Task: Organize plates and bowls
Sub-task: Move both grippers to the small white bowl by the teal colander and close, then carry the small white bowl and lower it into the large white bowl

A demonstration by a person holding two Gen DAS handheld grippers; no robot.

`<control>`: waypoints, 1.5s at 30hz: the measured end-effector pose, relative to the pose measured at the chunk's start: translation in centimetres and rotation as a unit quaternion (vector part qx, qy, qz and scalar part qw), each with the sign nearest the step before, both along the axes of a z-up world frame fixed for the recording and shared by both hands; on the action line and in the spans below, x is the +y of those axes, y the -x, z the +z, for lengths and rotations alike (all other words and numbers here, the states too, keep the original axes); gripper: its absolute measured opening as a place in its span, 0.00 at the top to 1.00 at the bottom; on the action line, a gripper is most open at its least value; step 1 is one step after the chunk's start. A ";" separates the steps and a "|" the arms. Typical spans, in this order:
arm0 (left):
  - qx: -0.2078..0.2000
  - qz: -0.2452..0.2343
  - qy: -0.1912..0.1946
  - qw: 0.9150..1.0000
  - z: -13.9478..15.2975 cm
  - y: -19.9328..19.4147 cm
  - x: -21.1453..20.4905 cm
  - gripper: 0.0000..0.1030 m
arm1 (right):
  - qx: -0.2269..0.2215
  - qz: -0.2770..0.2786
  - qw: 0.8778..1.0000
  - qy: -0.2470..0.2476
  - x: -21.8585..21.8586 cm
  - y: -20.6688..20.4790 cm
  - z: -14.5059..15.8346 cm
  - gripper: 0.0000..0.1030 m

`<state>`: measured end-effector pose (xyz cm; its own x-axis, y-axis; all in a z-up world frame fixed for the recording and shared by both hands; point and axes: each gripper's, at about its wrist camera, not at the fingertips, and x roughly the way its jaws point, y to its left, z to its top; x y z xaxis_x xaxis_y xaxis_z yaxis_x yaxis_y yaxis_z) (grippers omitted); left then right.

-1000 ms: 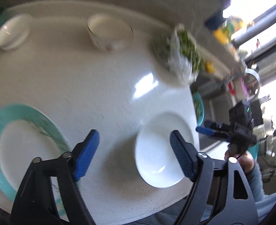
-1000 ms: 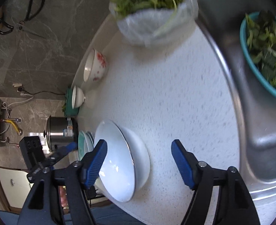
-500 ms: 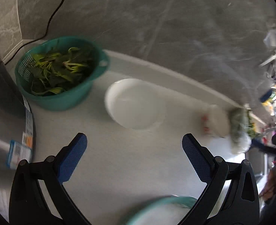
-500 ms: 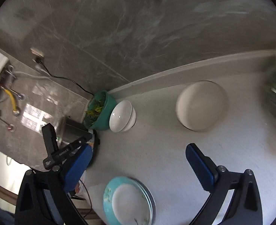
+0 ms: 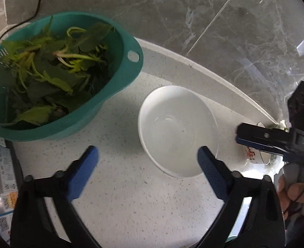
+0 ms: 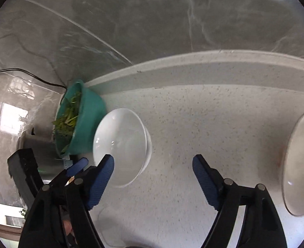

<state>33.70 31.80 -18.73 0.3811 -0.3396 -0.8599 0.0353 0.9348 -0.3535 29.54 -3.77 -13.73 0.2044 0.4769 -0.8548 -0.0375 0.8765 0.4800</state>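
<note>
Countertop (image 5: 131, 196); both claws wide, empty.

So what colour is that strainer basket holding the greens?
Teal green strainer basket, clearest in the left wrist view.

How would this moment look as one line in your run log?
left gripper: open, empty | right gripper: open, empty | white bowl: on counter beside teal colander | step: approaching bowl

Each hand-held gripper, left (image 5: 146, 160) and right (image 6: 153, 174), has black angular arms with silver screws and blue textured fingertips (image 5: 210, 170). A bare-skinned hand (image 5: 296, 194) wraps one handle; a small green light, probably an indicator, glows on its black housing.
</note>
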 end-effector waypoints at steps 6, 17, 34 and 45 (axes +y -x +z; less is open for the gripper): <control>0.018 -0.009 0.012 1.000 -2.3 -2.1 -0.4 0.34 | 0.023 0.008 1.000 -0.002 1.0 -1.2 -2.4 0.27; 0.027 -0.010 0.000 1.000 -4.3 -3.7 -2.4 0.76 | 0.049 0.019 0.999 -0.007 2.1 -2.3 -5.6 0.59; 0.028 -0.014 -0.001 0.999 -2.8 -2.1 -2.4 0.86 | 0.069 0.006 0.996 -0.053 1.9 -1.5 -5.7 0.85; 0.015 -0.040 0.008 0.999 1.4 -0.6 -5.1 0.86 | 0.061 -0.024 0.996 -0.063 -0.8 1.0 -2.2 0.85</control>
<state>34.30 26.66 -17.37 0.3263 -0.3815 -0.8649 0.0979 0.9237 -0.3705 28.53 -4.59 -15.97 0.1273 0.5737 -0.8091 0.0682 0.8088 0.5842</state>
